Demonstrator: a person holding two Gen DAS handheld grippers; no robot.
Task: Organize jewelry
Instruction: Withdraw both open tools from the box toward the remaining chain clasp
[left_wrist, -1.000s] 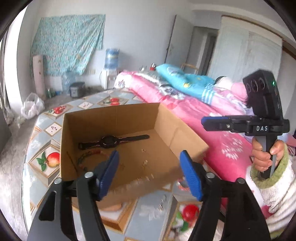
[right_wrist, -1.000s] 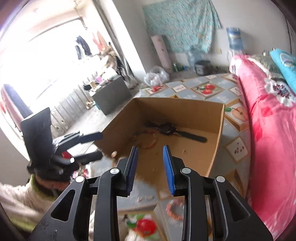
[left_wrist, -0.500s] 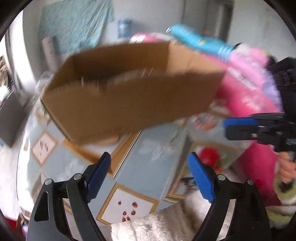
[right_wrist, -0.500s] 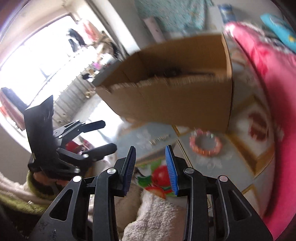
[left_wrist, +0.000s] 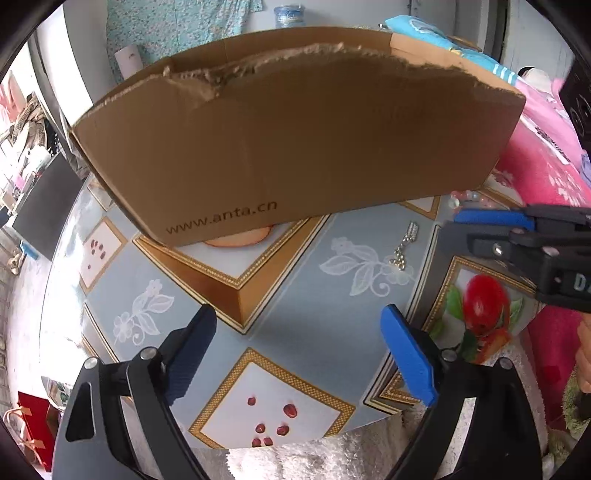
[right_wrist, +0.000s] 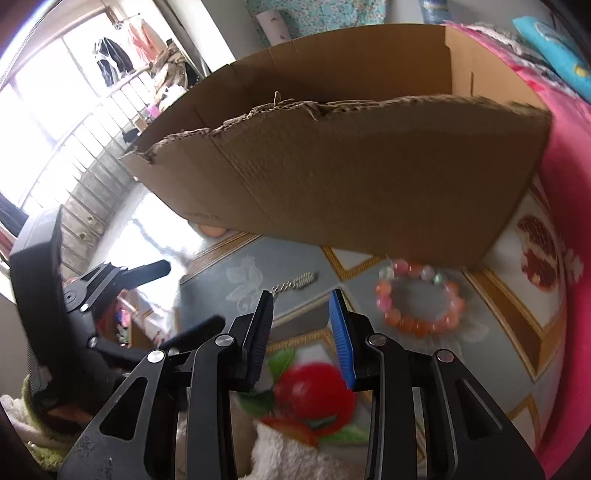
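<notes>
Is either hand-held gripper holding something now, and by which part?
Nothing is held. The left hand-held gripper and the right hand-held gripper are open and empty.

one cardboard box (left_wrist: 295, 147) stands at the far side of one patterned table (left_wrist: 280, 314). two pieces of jewelry lie near it: one silver chain (left_wrist: 404, 245) and, to its right, one beaded bracelet (right_wrist: 419, 295). two grippers show: the left gripper (left_wrist: 299, 354) and the right gripper (right_wrist: 301, 332).
</notes>
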